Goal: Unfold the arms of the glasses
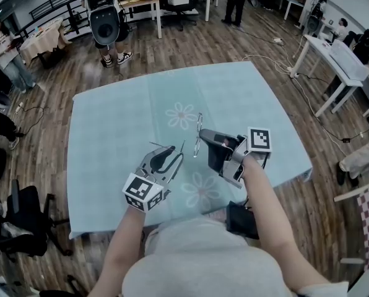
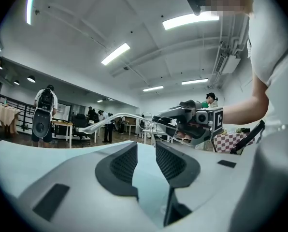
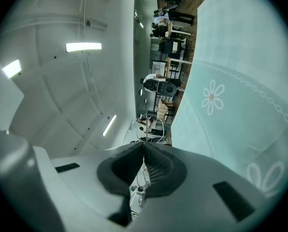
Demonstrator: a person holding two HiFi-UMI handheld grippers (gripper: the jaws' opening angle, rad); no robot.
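Left gripper (image 1: 171,155): in its own view we see the fingers apart, with one arm of the thin wire-frame glasses (image 1: 198,132) crossing their tips; contact unclear. Only the head view places the glasses: held up over the middle of the pale blue flower-print tablecloth (image 1: 110,135). Right gripper (image 1: 202,142): its view shows the fingers pinching the frame.

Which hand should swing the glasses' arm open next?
Probably left. The right gripper is shut on the thin wire-framed glasses, steadying them, while the left gripper has its jaws apart with a temple arm at their tips.
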